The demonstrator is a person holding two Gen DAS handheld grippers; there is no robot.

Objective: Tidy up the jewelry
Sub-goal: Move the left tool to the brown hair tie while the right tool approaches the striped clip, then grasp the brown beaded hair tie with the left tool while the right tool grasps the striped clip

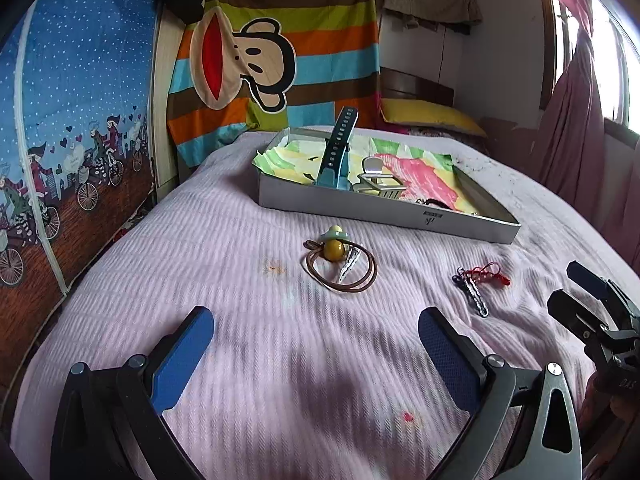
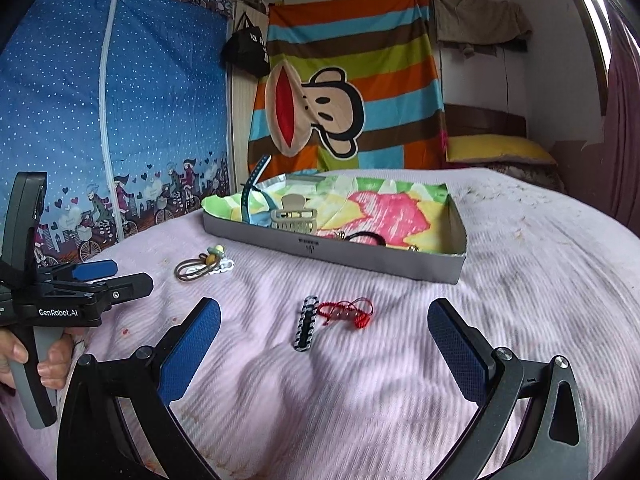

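Note:
A grey box (image 1: 360, 206) (image 2: 360, 258) lined with coloured paper sits on the bed and holds a teal watch strap (image 1: 336, 148), a beige hair claw (image 2: 294, 216) and a black hair tie (image 2: 370, 236). On the pink bedspread lie a brown hair tie with a yellow bead (image 1: 340, 260) (image 2: 198, 266), a silver clip (image 1: 350, 266), a black-and-white braided bracelet (image 1: 474, 294) (image 2: 306, 322) and a red cord bracelet (image 1: 490, 274) (image 2: 352, 310). My left gripper (image 1: 316, 328) is open, short of the hair tie. My right gripper (image 2: 324, 320) is open, its fingers either side of the two bracelets.
The bed carries a yellow pillow (image 2: 496, 148) at its far end. A blue fabric wardrobe (image 2: 100, 120) stands left. A striped monkey blanket (image 2: 344, 92) hangs behind the box. A curtained window (image 1: 592, 80) is at the right.

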